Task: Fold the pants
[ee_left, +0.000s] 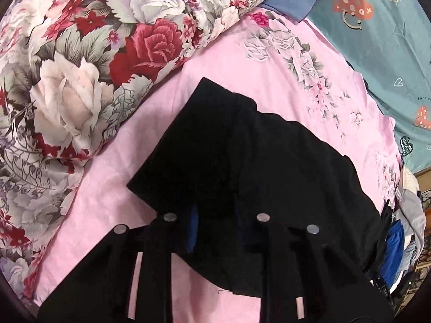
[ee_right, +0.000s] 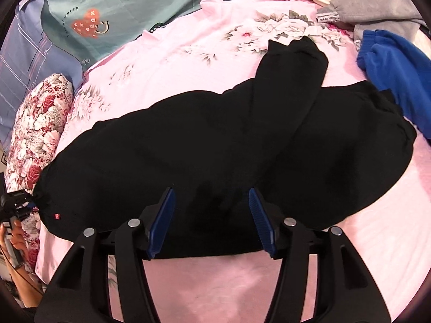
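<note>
Black pants (ee_right: 204,145) sprawl mid-frame on the pink floral bedsheet (ee_right: 188,62). Left hand-held gripper (ee_left: 215,223) pinches their edge; right hand-held gripper (ee_right: 212,223) spread, straddling fabric, lower centre.

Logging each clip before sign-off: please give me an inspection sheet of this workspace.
Surface: pink floral bedsheet, lightly wrinkled.
Job's things: black pants spread across the sheet, one leg end folded back on top.
Clutter: blue garment and grey garment at the far right edge.
Grippers: left gripper shut on the pants' edge; right gripper open, pants between its pads.
Cables: thin dark cord near the hand holding the left gripper.
Surroundings: floral quilt, teal heart-print bedding.
</note>
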`<state>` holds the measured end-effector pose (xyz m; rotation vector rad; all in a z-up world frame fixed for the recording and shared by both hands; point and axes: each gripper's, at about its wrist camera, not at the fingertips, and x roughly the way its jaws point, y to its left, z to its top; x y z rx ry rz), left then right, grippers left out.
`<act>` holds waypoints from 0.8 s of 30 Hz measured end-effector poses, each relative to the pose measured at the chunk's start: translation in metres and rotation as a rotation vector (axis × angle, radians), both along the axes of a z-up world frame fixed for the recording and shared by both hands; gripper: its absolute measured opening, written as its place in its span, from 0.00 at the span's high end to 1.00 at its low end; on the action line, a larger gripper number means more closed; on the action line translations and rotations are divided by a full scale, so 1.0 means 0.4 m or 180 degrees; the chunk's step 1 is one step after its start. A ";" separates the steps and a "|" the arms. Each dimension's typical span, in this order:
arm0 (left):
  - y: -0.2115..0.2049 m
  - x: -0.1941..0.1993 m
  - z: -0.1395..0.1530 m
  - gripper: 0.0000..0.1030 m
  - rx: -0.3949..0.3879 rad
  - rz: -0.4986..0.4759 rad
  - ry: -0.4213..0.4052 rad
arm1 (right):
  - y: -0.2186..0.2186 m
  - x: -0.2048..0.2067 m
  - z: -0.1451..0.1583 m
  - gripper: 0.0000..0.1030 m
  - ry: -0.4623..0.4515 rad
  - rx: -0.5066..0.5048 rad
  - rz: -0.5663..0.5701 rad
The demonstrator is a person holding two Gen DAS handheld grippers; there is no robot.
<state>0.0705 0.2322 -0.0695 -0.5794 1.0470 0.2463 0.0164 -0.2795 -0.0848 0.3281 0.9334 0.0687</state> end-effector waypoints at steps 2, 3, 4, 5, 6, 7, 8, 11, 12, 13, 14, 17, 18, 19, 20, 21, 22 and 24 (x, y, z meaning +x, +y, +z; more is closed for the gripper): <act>0.004 0.005 -0.008 0.77 -0.0025 -0.0002 0.0024 | -0.003 0.010 -0.012 0.43 0.0056 0.0001 -0.0024; 0.008 0.006 -0.012 0.77 -0.0048 0.0007 0.0041 | -0.001 0.018 -0.017 0.43 0.0078 0.0000 -0.0031; 0.011 0.006 -0.015 0.75 -0.0078 0.0014 0.0051 | 0.001 0.028 -0.024 0.43 0.0097 -0.0001 -0.0049; 0.012 0.005 -0.016 0.74 -0.0090 0.0005 0.0056 | 0.007 0.042 -0.033 0.43 0.0102 0.0001 -0.0056; 0.012 0.004 -0.016 0.68 -0.0099 -0.0010 0.0061 | 0.010 0.053 -0.039 0.44 0.0101 0.0009 -0.0062; 0.014 0.004 -0.015 0.61 -0.0105 -0.0027 0.0070 | 0.011 0.059 -0.042 0.52 0.0093 0.0026 -0.0078; 0.014 0.004 -0.011 0.59 -0.0110 -0.0039 0.0060 | 0.010 0.064 -0.041 0.64 0.0054 0.0029 -0.0109; 0.010 0.012 0.008 0.58 -0.0084 -0.0098 0.0036 | -0.003 0.068 -0.033 0.75 -0.0049 0.0141 -0.0152; 0.006 0.021 0.010 0.58 -0.0092 -0.0131 0.0038 | -0.007 0.068 -0.033 0.75 -0.0049 0.0180 -0.0143; 0.004 0.027 0.008 0.58 -0.0100 -0.0149 0.0052 | -0.008 0.068 -0.033 0.75 -0.0045 0.0187 -0.0133; 0.001 0.038 -0.001 0.58 -0.0121 -0.0158 0.0104 | -0.010 0.066 -0.034 0.75 -0.0048 0.0197 -0.0132; 0.005 0.060 -0.040 0.58 -0.0225 -0.0098 0.0238 | -0.016 0.065 -0.042 0.75 -0.0035 0.0239 -0.0144; 0.005 0.063 -0.047 0.64 -0.0237 -0.0059 0.0256 | -0.018 0.067 -0.045 0.75 -0.0029 0.0255 -0.0152; 0.008 0.064 -0.054 0.81 -0.0256 -0.0018 0.0258 | -0.019 0.068 -0.048 0.75 -0.0018 0.0269 -0.0155; 0.010 0.062 -0.057 0.86 -0.0292 -0.0003 0.0224 | -0.018 0.069 -0.048 0.78 -0.0026 0.0265 -0.0150; 0.009 0.059 -0.054 0.89 -0.0314 -0.0005 0.0196 | -0.016 0.068 -0.046 0.84 -0.0046 0.0249 -0.0148; 0.005 0.052 -0.042 0.90 -0.0264 -0.0003 0.0146 | -0.016 0.068 -0.043 0.96 -0.0065 0.0249 -0.0144; -0.003 0.042 -0.014 0.91 -0.0177 -0.0031 0.0071 | -0.019 0.060 -0.024 0.98 -0.0178 0.0260 -0.0144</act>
